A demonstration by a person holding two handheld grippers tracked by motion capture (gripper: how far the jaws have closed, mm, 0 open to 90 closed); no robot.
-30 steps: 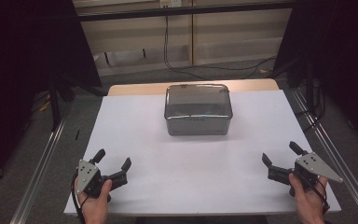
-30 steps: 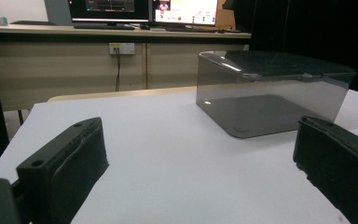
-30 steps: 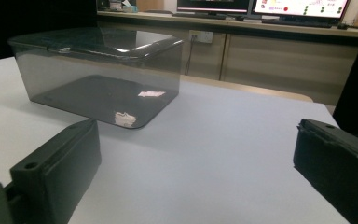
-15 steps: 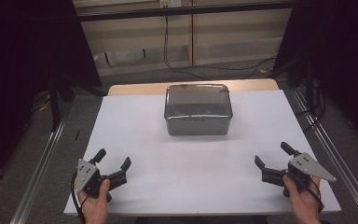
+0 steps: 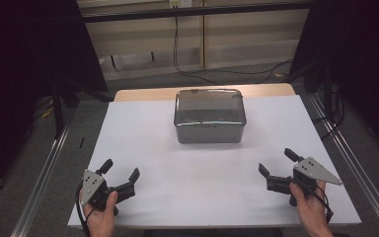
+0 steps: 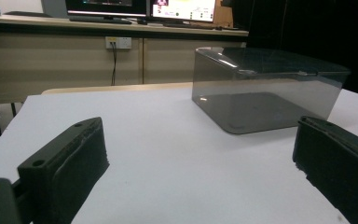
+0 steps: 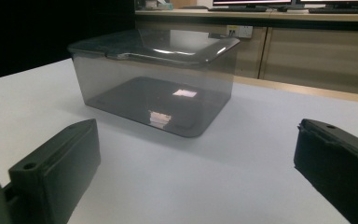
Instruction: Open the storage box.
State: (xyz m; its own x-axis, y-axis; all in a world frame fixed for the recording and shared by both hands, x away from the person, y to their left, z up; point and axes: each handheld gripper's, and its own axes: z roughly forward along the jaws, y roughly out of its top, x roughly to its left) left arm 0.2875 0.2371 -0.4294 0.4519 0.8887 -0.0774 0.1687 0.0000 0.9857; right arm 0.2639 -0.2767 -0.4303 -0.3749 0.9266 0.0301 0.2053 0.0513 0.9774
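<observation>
A smoky translucent plastic box (image 5: 209,116) with its lid on stands at the far middle of the white table (image 5: 153,143). It looks empty in the left gripper view (image 6: 265,88) and in the right gripper view (image 7: 158,79). My left gripper (image 5: 120,172) is open near the front left corner, well short of the box, with nothing between its jaws. My right gripper (image 5: 277,163) is open near the front right, also apart from the box and holding nothing. The left gripper (image 6: 200,163) and right gripper (image 7: 196,163) both point toward the box.
A wooden strip (image 5: 143,94) edges the table's far side. Metal rails (image 5: 44,168) run along both sides. Cables (image 5: 192,69) lie on the floor behind, before a cabinet with monitors (image 6: 144,7) on it.
My right gripper has moved left and a little toward the table's middle. The left gripper and the box have stayed put.
</observation>
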